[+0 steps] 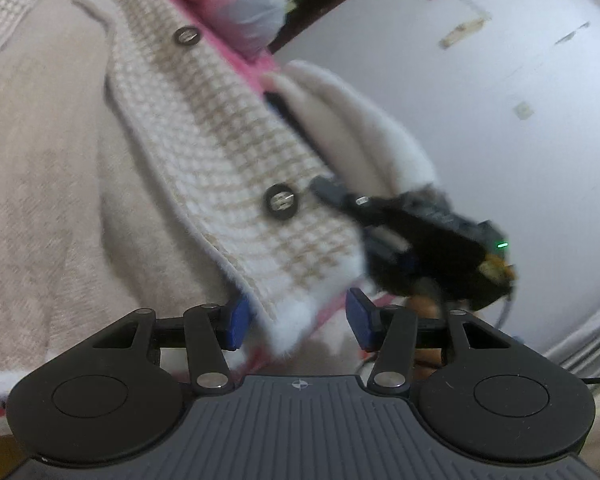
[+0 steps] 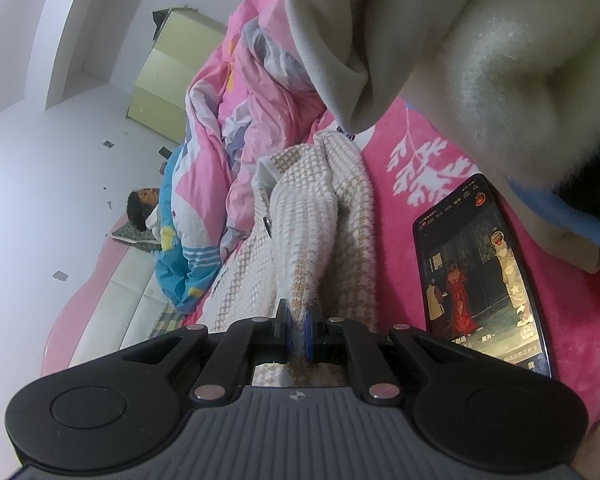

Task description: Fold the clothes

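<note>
A cream and beige houndstooth cardigan (image 1: pixel 220 140) with dark buttons (image 1: pixel 282 202) hangs in front of the left wrist camera. Its fluffy bottom corner (image 1: pixel 288 320) sits between the blue pads (image 1: pixel 236 322) of my left gripper (image 1: pixel 298 320), which is open around it. In the right wrist view the same cardigan (image 2: pixel 312 216) stretches away over a pink bed. My right gripper (image 2: pixel 298 328) is shut on a fold of it. From the left wrist view the right gripper (image 1: pixel 328 192) is a blurred black shape just right of the cardigan's edge.
A lit phone (image 2: pixel 480 272) lies on the pink sheet (image 2: pixel 580 320) right of the cardigan. A pink and blue quilt (image 2: pixel 252 100) is heaped behind, with a person (image 2: pixel 140 208) lying under it. A cream fleece sleeve (image 2: pixel 480 60) hangs overhead. White wall (image 1: pixel 460 100) lies right.
</note>
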